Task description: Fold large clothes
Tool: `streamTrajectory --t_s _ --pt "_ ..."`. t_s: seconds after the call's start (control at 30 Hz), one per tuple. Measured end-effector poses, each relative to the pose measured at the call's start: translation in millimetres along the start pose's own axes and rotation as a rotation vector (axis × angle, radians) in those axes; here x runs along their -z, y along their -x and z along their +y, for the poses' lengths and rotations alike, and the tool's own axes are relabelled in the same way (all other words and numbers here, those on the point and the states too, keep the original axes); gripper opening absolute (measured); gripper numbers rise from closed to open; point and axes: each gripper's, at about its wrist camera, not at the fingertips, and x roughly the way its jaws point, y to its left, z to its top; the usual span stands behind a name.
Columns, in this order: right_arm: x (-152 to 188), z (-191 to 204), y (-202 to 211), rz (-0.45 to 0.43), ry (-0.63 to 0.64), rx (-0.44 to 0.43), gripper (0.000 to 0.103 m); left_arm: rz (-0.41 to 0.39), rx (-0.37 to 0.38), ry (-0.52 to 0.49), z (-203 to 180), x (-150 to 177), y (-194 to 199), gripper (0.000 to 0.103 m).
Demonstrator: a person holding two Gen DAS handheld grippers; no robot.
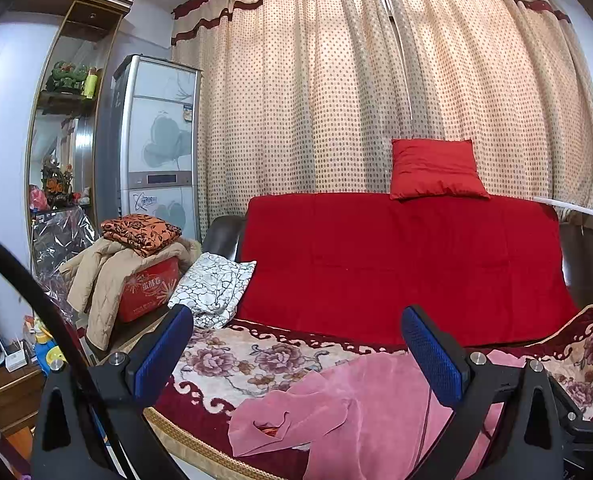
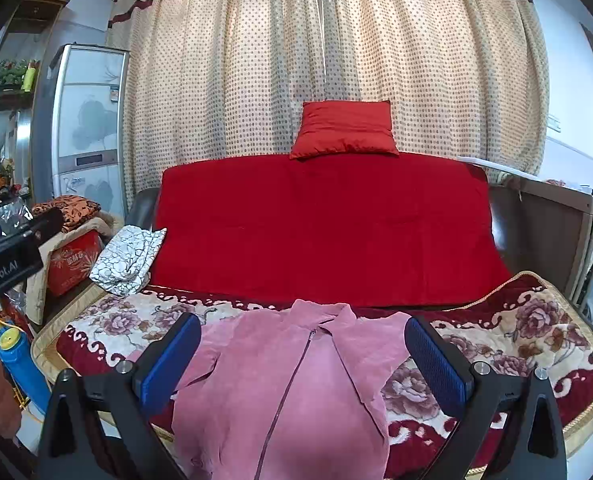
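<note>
Left gripper (image 1: 298, 344): standing fully open, holding nothing, hovering over the left part of the jacket (image 1: 360, 412).
Right gripper (image 2: 303, 354): standing fully open, holding nothing, hovering over the middle of the jacket (image 2: 288, 384).
Jacket: pink, lying spread front-up on the floral blanket (image 2: 528, 332) that is covering the sofa seat.
Right view only: showing the zipper (image 2: 292, 368) running down the jacket front, the collar lying open toward the sofa back, and the left gripper's body entering at the left edge.
Left view only: showing a crumpled sleeve (image 1: 292, 420) lying folded over at the jacket's left side, and a black cable (image 1: 36, 292) arcing across the lower left corner.
Sofa back: being covered by a red throw (image 2: 328, 224), with a red cushion (image 2: 344, 130) leaning against the dotted curtain (image 2: 416, 72).
Left of sofa: a white patterned cloth (image 1: 212, 288) resting on the seat's far left end; a red box (image 1: 148, 290) draped with a beige coat (image 1: 100, 276) and carrying an orange folded cloth (image 1: 140, 232).
Obstructions: nothing lying on the jacket.
</note>
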Motion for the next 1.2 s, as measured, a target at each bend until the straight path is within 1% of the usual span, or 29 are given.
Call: streamTrajectory --t_s 0.1,0.23,0.27,0.4,0.6,1.2 --pt "-10 5 11 0.000 -0.007 0.003 0.103 0.001 -0.004 0.000 0 -1 -1 0.103" --pt "-14 10 17 0.004 -0.016 0.000 0.103 0.005 -0.003 -0.003 -2 -1 -2 0.103" --pt "-20 8 22 0.007 -0.018 -0.004 0.103 0.008 -0.003 -0.005 -3 -1 -2 0.103" --pt "-25 8 25 0.008 -0.021 -0.004 0.103 0.011 0.002 -0.008 -2 -2 -3 0.103" --pt "-25 6 29 0.011 -0.031 -0.007 0.103 0.012 0.003 -0.010 -3 -2 -3 0.103" --pt "-22 12 18 0.023 -0.036 0.007 0.103 0.026 0.005 -0.018 -3 0 -10 0.103"
